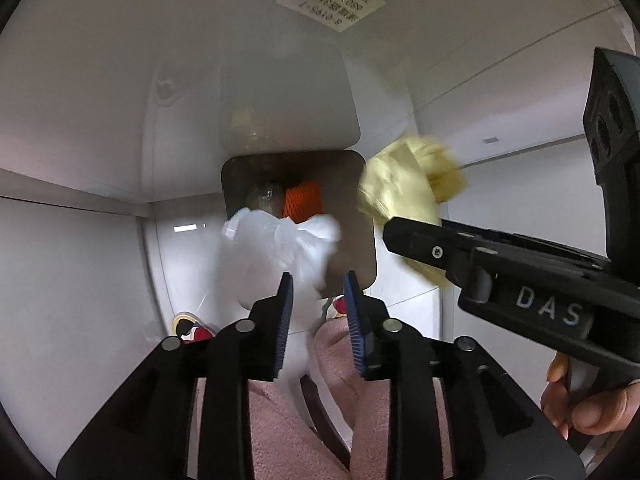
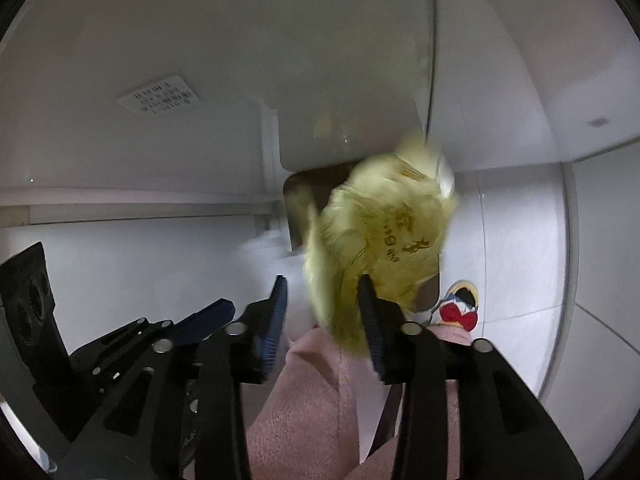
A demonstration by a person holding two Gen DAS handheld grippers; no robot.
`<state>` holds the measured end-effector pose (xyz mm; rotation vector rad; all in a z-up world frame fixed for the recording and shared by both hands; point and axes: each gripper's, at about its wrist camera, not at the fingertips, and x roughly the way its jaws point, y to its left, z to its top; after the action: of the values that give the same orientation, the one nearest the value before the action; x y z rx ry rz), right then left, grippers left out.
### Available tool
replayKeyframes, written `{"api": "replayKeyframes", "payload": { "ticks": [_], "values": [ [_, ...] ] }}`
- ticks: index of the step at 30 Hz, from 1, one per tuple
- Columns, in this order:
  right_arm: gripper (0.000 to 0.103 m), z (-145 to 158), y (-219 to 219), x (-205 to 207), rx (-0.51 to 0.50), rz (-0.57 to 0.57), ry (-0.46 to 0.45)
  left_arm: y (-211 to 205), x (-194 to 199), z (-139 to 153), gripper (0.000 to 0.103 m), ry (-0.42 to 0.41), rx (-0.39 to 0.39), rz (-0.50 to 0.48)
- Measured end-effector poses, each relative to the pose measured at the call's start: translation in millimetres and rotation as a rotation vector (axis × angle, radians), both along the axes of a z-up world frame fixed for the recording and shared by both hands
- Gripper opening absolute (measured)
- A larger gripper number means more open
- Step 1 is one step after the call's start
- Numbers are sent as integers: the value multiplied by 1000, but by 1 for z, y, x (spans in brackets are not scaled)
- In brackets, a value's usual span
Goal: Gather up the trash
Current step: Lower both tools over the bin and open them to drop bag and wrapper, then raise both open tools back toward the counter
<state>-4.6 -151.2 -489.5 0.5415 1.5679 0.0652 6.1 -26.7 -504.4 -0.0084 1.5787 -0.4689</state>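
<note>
A bin (image 1: 360,208) with a dark square opening stands below me; a clear bottle and something orange lie inside it. A crumpled white plastic bag (image 1: 276,248) is blurred just ahead of my open left gripper (image 1: 318,284), between the fingertips and the opening, not clamped. A crumpled yellow bag (image 2: 376,240) is blurred over the bin opening (image 2: 300,200), against the right finger of my open right gripper (image 2: 322,286). In the left wrist view the yellow bag (image 1: 404,188) sits at the tip of the right gripper.
White cabinet panels surround the bin, one with a paper label (image 1: 330,0). The person's pink fleece trousers (image 1: 280,420) and cartoon slippers (image 2: 460,308) are below the grippers. The left gripper's body (image 2: 120,340) is at lower left of the right wrist view.
</note>
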Motion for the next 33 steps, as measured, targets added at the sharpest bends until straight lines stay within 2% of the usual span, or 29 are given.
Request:
{"api": "replayKeyframes", "payload": {
  "ticks": [3,6,7,9,10,12,16,18,20,29,33],
  "values": [
    [43,6,2,6,1,-1,-13,-2,2,4,31,-7,-2,7],
    [43,11,2,8,-7,0,-25,-2,5,8,42,-11,1,13],
    [46,15,2,8,-15,2,-31,-1,5,10,47,-14,5,15],
    [59,27,0,13,-37,8,-49,3,5,16,53,-22,8,20],
    [60,32,-2,10,-49,12,-60,5,5,22,58,-29,9,23],
    [70,52,-8,14,-79,17,-87,8,6,36,66,-50,13,25],
    [73,84,-24,3,-116,36,-142,11,4,75,82,-113,9,15],
    [87,106,-27,1,-162,52,-179,11,2,100,87,-157,6,-3],
    [90,138,-31,-3,-196,58,-230,12,0,128,92,-212,-1,-21],
    [91,251,-43,1,-263,64,-418,17,3,242,95,-417,-34,-21],
    [92,296,-50,16,-300,46,-515,19,13,288,95,-495,-48,-15]
  ]
}}
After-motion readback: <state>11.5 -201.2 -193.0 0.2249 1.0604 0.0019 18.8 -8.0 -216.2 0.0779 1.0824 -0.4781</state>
